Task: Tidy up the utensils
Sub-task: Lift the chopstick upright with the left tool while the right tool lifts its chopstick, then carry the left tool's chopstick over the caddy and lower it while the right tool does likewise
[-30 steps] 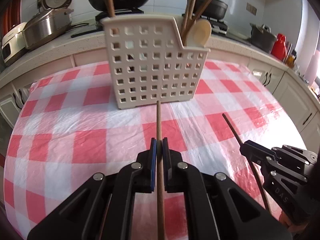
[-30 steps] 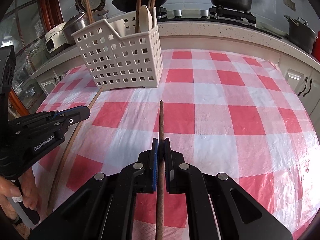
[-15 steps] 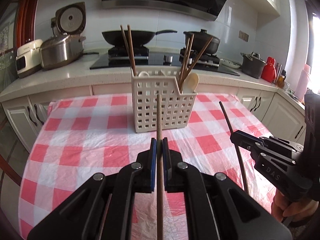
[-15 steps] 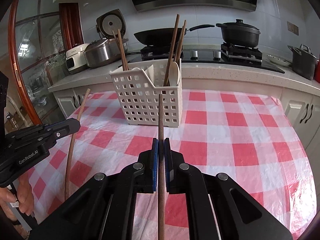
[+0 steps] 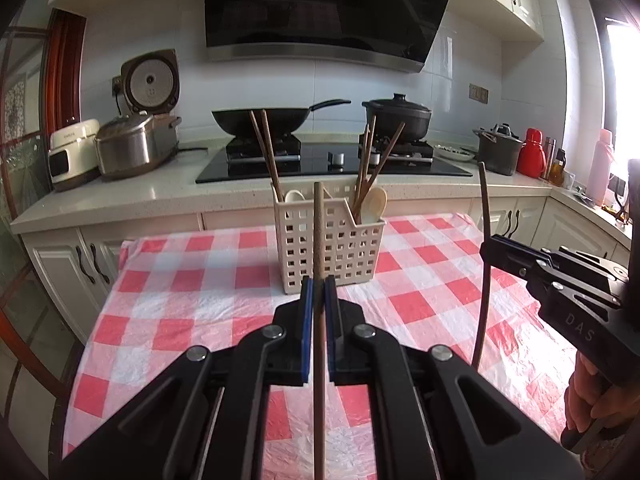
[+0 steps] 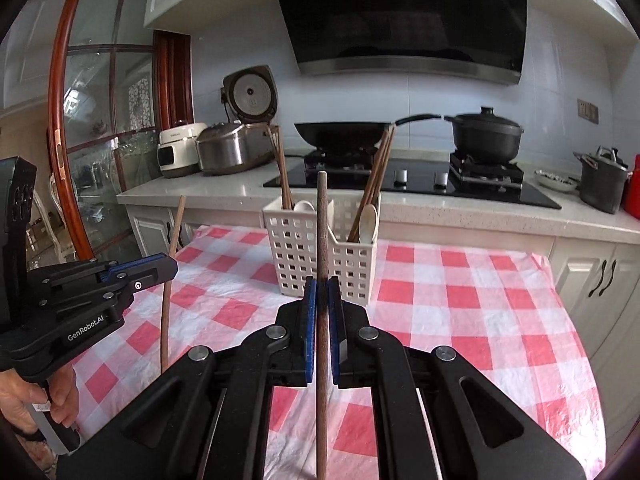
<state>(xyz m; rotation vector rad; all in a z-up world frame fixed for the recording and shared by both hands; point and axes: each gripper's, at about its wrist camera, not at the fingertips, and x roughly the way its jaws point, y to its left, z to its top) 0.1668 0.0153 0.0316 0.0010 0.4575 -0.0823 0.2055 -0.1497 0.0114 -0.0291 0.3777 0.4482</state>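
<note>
Left view alone shows red flask (image 5: 531, 153), right view glass door (image 6: 106, 128)

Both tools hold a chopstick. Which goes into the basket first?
Left, marginally. Left tool and right tool each clamp a chopstick short of the basket; the left's basket looks slightly closer.

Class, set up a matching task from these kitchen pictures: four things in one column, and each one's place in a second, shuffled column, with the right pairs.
Things
1 chopstick
2 white basket
3 black wok
4 red flask

Places
A on the checked tablecloth
B on the counter near the window
C clamped in the left gripper
D on the hob

Pairs: 1-C, 2-A, 3-D, 4-B
</note>
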